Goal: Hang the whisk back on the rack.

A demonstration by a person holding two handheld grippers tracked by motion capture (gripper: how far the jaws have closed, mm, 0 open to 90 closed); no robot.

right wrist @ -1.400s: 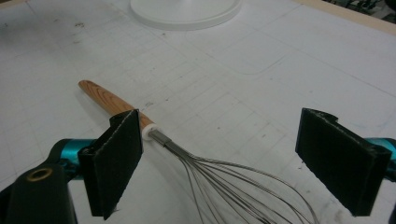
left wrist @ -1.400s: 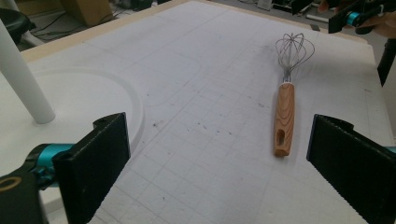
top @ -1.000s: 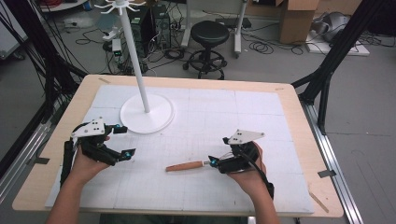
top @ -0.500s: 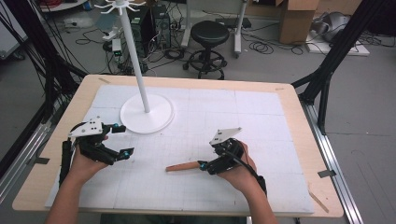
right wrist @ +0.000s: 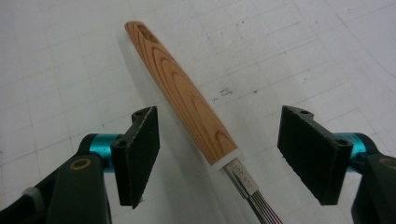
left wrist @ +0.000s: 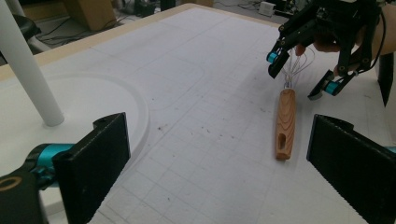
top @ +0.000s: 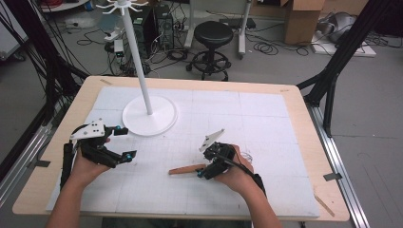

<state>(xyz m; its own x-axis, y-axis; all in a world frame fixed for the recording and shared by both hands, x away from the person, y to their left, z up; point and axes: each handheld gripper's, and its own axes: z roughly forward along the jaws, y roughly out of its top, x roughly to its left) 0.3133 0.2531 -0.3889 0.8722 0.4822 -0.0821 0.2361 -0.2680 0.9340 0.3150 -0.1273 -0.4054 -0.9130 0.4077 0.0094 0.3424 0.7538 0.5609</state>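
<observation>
Behind the wooden table (top: 304,118) the grey floor carries cables, a black stool (top: 214,35) and cardboard boxes. A white gridded mat (top: 266,118) covers the tabletop, with a white stand (top: 149,114) on it. The whisk (right wrist: 187,100) lies flat on the mat between the pads of the right gripper (right wrist: 219,156), which have just been closing but seem not to touch it. The left gripper (top: 121,142) is wide open and empty.

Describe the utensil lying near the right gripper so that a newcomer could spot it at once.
On the white mat, in front of the round-based white stand, lies a whisk. Its wooden handle has a hanging hole and steel wires at the other end, lying between the open jaws of the right gripper.
</observation>
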